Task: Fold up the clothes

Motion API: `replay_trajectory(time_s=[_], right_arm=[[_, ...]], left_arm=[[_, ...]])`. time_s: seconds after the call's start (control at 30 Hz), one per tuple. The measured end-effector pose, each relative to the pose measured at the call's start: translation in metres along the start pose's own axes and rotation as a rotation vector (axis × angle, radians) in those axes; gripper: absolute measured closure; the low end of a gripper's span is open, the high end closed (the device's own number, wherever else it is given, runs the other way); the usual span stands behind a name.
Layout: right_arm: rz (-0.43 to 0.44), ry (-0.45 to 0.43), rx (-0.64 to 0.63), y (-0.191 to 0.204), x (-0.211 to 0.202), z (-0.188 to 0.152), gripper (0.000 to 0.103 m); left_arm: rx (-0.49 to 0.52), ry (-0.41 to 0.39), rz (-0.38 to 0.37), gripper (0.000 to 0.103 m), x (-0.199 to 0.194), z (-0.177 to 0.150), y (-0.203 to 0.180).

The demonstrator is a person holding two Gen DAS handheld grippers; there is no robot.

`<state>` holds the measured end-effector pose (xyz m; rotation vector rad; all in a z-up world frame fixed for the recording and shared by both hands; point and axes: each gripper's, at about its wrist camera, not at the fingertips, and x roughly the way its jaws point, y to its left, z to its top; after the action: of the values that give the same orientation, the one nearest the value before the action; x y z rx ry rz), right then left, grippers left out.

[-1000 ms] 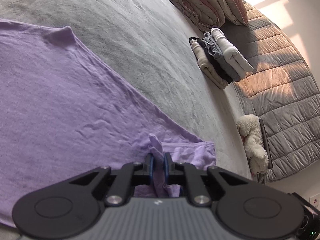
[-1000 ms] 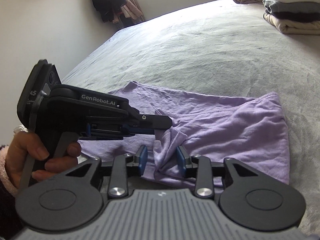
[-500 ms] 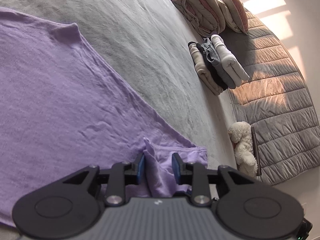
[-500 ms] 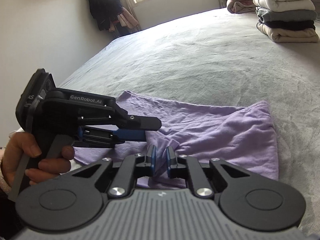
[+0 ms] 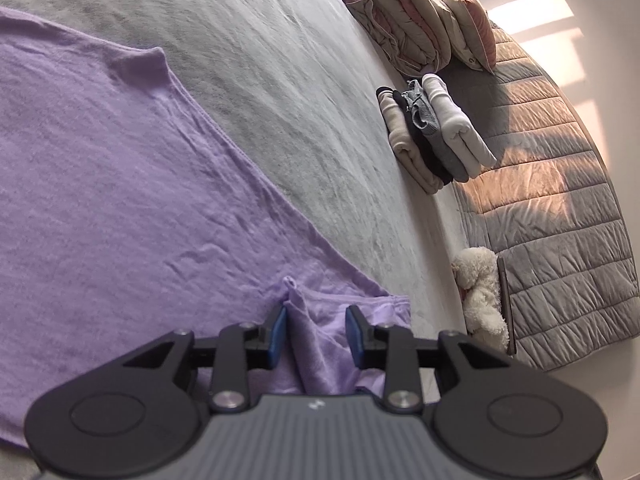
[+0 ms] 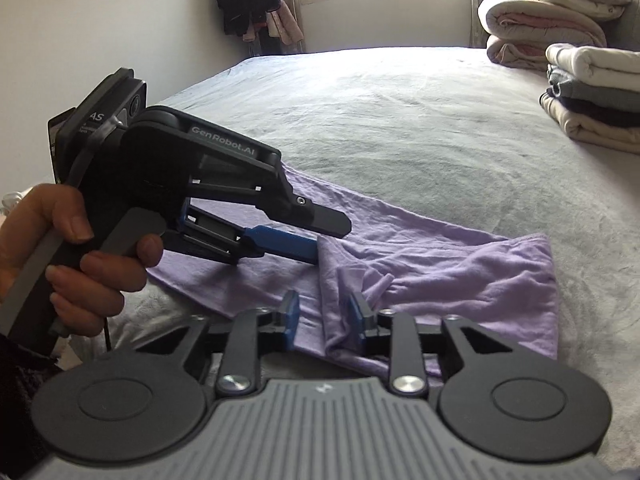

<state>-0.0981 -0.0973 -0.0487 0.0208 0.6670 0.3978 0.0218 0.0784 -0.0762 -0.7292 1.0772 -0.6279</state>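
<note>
**Both jaws loose around the purple fabric**

From my left wrist view, the thin lilac knit garment (image 5: 132, 208) lay spread flat across the grey bed cover (image 5: 288, 92). My left gripper (image 5: 316, 334) had its jaws narrowly apart, a raised fold of the cloth standing between the blue pads without being pinched. A stack of folded clothes (image 5: 432, 136) sat well apart, near the quilted grey headboard (image 5: 560, 208).

From my right wrist view, my right gripper (image 6: 325, 320) was opening its jaws, a bunched ridge of the garment (image 6: 460, 276) between them, touching the right pad only. My left hand (image 6: 80, 256) held the other gripper just beside it, over the same edge.
</note>
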Motion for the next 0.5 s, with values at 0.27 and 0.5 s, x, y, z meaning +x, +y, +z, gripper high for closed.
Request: replay_trajectory(time_s=[0.27,0.5], right_arm=[[-0.079,0.019,-0.012,-0.005,0.007,-0.002,0.058],[0.073,0.026,0.299,-0.043,0.020,0.004,0.059]], left_arm=[[0.008,0.005,0.003,0.072,0.001,0.000,-0.001],[-0.010,0.005,0.002,0.072,0.000,0.002,0.003]])
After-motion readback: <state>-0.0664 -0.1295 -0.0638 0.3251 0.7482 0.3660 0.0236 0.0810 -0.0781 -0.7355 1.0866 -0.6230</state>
